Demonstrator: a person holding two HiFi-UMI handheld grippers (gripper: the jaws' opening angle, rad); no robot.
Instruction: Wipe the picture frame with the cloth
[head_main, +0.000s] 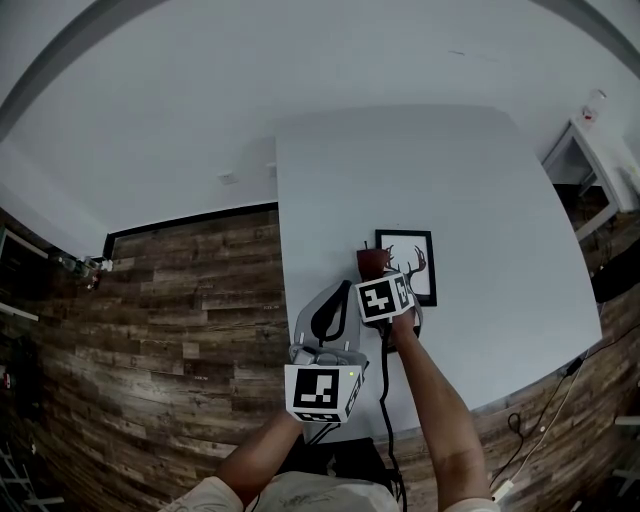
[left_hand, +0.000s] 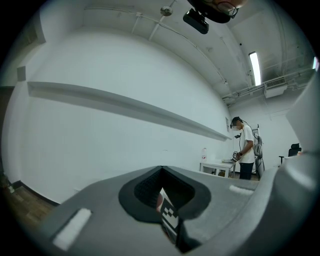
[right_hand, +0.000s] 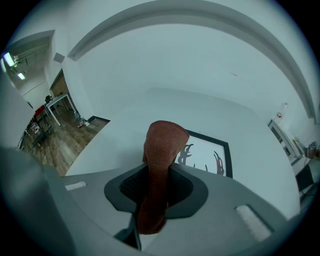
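A black picture frame (head_main: 407, 266) with an antlered-deer print lies flat on the white table (head_main: 480, 200). My right gripper (head_main: 380, 272) is shut on a reddish-brown cloth (head_main: 372, 262), which sticks up out of the jaws at the frame's left edge. In the right gripper view the cloth (right_hand: 162, 145) stands in front of the frame (right_hand: 209, 156); whether they touch I cannot tell. My left gripper (head_main: 332, 303) is held near the table's front-left edge, tilted up towards the wall. Its jaws are shut on nothing (left_hand: 162, 174).
The table's left edge (head_main: 281, 250) borders a wooden floor (head_main: 170, 310). Cables (head_main: 540, 420) lie on the floor at the lower right. A small white side table (head_main: 598, 150) stands at the far right. In the left gripper view a person (left_hand: 245, 150) stands far off by another table (left_hand: 218, 166).
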